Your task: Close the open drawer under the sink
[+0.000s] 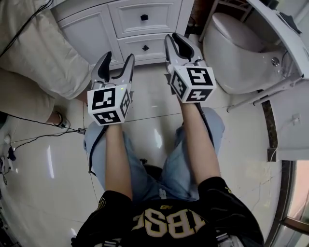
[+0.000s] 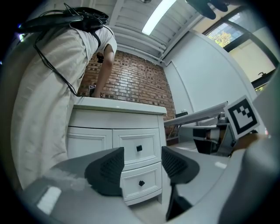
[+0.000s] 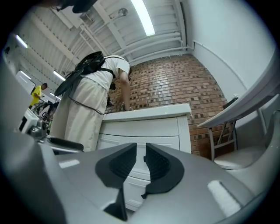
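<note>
The white vanity cabinet (image 1: 96, 29) under the sink stands at the top of the head view. It has an upper drawer (image 1: 159, 14) and a lower drawer (image 1: 154, 48), each with a small black knob. Both drawer fronts look flush with the cabinet. My left gripper (image 1: 119, 57) hovers open and empty above the floor in front of the cabinet. Its jaws frame both drawers (image 2: 139, 148) in the left gripper view. My right gripper (image 1: 174, 37) is shut on nothing, close in front of the lower drawer, apart from it. In the right gripper view its pads (image 3: 141, 153) nearly meet before the cabinet front (image 3: 144, 127).
Another person in light clothes (image 1: 34, 53) stands at the vanity's left side, with black cables (image 1: 43, 123) trailing on the tiled floor. A white toilet (image 1: 231, 53) sits right of the cabinet. A white folding frame (image 1: 270, 91) stands further right.
</note>
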### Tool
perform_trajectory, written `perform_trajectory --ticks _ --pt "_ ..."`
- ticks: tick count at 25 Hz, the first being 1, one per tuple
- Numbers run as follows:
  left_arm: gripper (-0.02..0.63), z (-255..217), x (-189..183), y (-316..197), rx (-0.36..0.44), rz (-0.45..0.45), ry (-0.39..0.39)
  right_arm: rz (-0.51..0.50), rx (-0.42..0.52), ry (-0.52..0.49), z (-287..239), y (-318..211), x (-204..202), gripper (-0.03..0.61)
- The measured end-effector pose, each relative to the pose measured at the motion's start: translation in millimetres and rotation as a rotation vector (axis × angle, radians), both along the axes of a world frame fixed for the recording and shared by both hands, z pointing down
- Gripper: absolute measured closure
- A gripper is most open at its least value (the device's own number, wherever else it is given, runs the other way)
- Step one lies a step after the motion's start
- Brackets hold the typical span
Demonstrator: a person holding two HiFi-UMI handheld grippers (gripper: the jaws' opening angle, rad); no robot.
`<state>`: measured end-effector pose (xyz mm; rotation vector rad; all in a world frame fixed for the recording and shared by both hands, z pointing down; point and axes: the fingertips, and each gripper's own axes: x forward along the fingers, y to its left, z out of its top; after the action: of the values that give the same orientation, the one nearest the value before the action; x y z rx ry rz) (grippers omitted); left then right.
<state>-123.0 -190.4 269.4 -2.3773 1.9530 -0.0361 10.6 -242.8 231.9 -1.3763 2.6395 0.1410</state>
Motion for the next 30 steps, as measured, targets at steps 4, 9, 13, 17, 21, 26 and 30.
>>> perform_trajectory --ticks 4,9,13,17,21,26,30 --pt "0.345 -7 4 20 0.018 0.009 -0.035 0.018 0.029 0.014 -13 28 12 0.44" --pt "0.345 -11 -17 40 0.038 -0.034 -0.048 0.088 0.044 0.143 -1 46 24 0.252" --pt "0.345 -18 -27 51 0.068 -0.061 -0.061 0.123 0.01 0.174 17 54 42 0.225" --pt "0.345 -18 -25 53 0.069 -0.053 -0.049 0.147 -0.02 0.151 24 59 56 0.225" --pt "0.345 -22 -19 55 0.077 -0.02 0.003 0.136 -0.001 0.143 18 63 53 0.225" --pt "0.345 -22 -17 59 0.077 -0.015 -0.013 0.107 -0.004 0.133 17 64 46 0.227" --pt "0.345 -18 -21 61 0.067 -0.026 -0.027 0.082 -0.006 0.131 20 63 41 0.229"
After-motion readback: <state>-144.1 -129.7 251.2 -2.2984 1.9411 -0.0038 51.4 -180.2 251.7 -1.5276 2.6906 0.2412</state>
